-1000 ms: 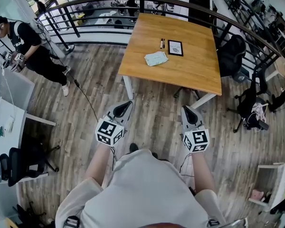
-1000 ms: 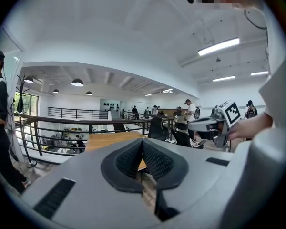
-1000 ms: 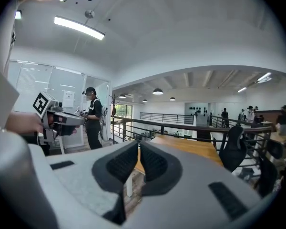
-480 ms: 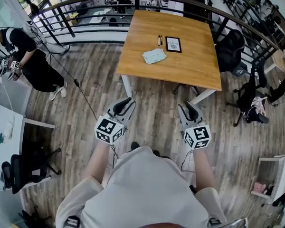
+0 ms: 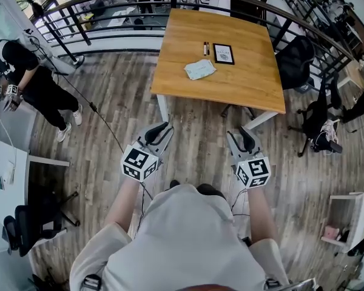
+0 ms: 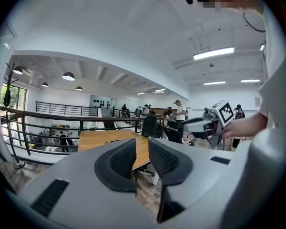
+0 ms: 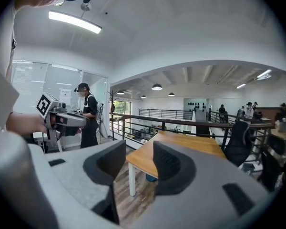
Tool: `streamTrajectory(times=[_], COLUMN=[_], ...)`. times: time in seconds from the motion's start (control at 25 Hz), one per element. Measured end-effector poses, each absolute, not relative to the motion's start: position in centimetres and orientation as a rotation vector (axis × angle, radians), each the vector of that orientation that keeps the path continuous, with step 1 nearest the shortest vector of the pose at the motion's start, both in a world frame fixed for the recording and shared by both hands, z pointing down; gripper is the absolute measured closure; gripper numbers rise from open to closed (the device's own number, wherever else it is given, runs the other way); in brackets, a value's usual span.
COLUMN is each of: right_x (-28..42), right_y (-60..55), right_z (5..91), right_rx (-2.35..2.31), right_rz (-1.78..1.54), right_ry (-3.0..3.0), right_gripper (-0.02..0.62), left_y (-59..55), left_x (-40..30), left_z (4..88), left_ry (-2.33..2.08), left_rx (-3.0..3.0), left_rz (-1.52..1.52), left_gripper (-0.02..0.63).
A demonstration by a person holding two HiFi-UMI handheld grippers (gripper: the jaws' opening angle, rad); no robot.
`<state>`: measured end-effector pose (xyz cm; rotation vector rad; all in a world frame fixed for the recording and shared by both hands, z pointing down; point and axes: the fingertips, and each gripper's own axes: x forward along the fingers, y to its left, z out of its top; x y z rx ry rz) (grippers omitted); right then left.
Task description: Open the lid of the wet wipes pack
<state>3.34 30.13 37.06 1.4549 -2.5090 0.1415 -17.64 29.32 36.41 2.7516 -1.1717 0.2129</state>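
**Pack straight ahead on the table, both tongs well short of it**

A grey-brown wooden plank floor [image 5: 194,156] fills the stretch between the person and the rectangular, light-wood table [image 5: 242,83] with white legs. The table stands ahead, its near edge well apart from both hands.

On the near-left part of the tabletop lies the flat, pale green, soft wet wipes pack [image 5: 200,70], alone on bare wood. Its long axis runs across the head view, with the right end turned a little farther away. The pack therefore shows a long side, not an end, to the person. Its lid is too small to make out from here.

The grey left tongs [image 5: 162,131] and the grey right tongs [image 5: 240,138] are held out over the floor at about the same reach, pointing toward the table. The pack sits ahead of the gap between them, so neither hand is clearly nearer; the left has at most a slight edge. My reading is that the task has not begun and the next move is a plain forward approach by both hands.

The left tongs are opening, with a narrow gap between their ribbed pads. The right tongs are opening too and stand wider. Each gripper view shows only table and floor through the gap, so both are empty.

Beyond the pack, apart from it, lie two small dark pens [image 5: 206,48] just beside a black-framed card [image 5: 224,53].
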Motion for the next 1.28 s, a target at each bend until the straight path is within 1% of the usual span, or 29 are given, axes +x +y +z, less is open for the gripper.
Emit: streamTrajectory(times=[0.28, 0.64, 1.28], right_x=[2.3, 3.1, 8.0], right_y=[29.1, 24.1, 10.7], right_z=[37.9, 38.8, 40.4], right_rx=[1.451, 1.425, 1.289], right_rz=[0.169, 0.208, 0.21], right_ry=[-2.491, -2.502, -2.553], right_gripper=[0.41, 0.41, 0.41], left_y=[27.9, 23.1, 11.2], left_x=[-18.4, -17.9, -11.7], left_z=[37.3, 38.4, 38.7], left_ry=[-1.126, -1.138, -1.206], left_rx=[2.762, 2.726, 2.684], left_rz=[0.232, 0.248, 0.299], left_gripper=[0.531, 0.531, 0.525])
